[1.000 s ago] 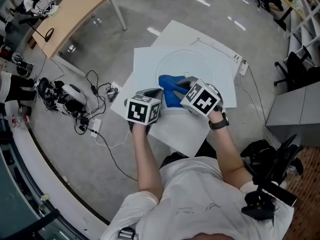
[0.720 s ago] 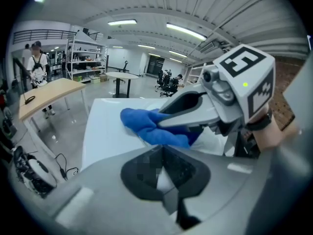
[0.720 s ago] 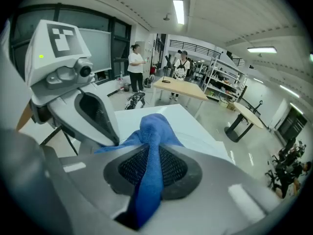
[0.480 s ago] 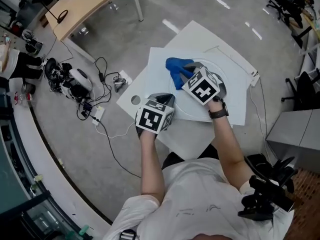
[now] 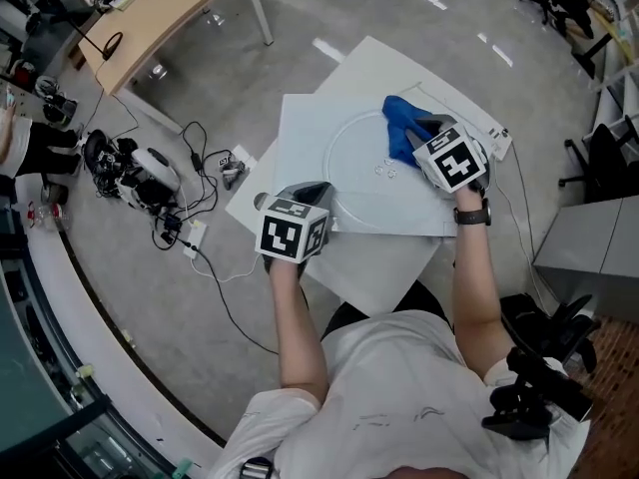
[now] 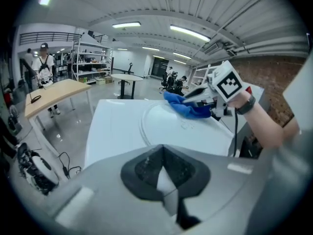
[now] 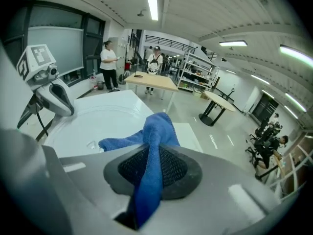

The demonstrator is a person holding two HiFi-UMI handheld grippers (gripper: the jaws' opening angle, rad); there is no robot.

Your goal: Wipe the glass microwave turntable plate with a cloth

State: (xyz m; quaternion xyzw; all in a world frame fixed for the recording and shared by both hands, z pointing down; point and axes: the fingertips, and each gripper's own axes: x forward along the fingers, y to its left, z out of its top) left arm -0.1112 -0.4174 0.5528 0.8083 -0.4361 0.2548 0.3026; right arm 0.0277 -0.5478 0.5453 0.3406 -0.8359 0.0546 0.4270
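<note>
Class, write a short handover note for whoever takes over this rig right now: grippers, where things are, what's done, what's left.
Glass plate lies flat on the white board.
Right gripper: shut on the blue cloth, which lies at the plate's far right rim.
Left gripper: jaws together by the plate's near left rim; any grip unclear.
Done: cloth is on the plate; how much is wiped cannot be told.
Left: wipe the remaining surface.

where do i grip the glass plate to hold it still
Probably grip the plate by its thin rim at the near left edge, coming in low from the left. It lies flat on the white board, so only the rim offers an edge, and that side is clear of the cloth.
</note>
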